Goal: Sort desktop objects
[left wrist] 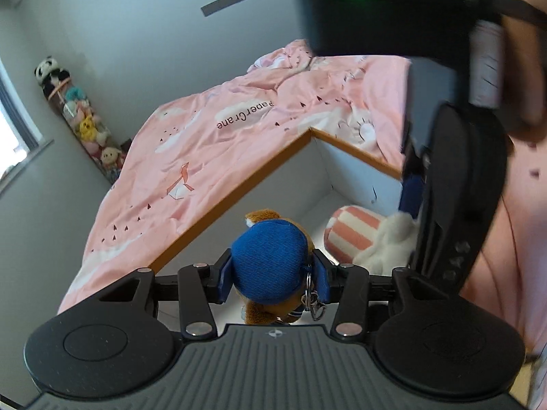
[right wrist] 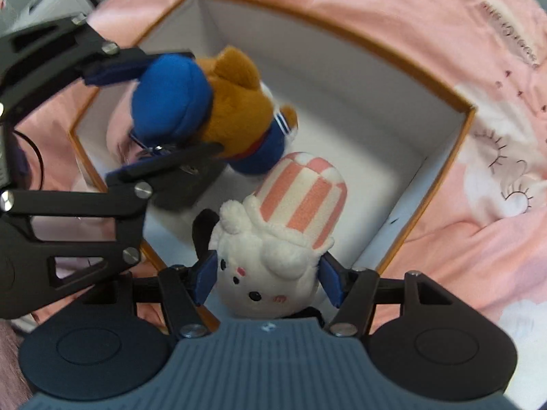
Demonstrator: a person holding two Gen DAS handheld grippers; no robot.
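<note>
Here, the right gripper [right wrist: 268, 282] clamps a white plush toy with a pink-striped hat [right wrist: 273, 256] over the open white cardboard box with an orange rim [right wrist: 441, 143]. Beyond, the left gripper [left wrist: 273, 275] grips a brown plush bear in a blue cap [left wrist: 270, 263] above the same box, on a pink printed quilt [left wrist: 205, 136]

**Around you: bed, wall and window**

You have a pink duvet [left wrist: 212, 143] spread over the bed, printed with white clouds, small dark birds, a folded paper crane and the words "PaperCrane". Behind it you see a grey wall [left wrist: 136, 27] carrying a flat grey strip [left wrist: 227, 1]. In the corner stands a tall clear tube of plush toys [left wrist: 85, 126], with a panda [left wrist: 51, 73] at the top. Just beside it, at the frame's left edge, you catch a bright window [left wrist: 13, 143].
</note>
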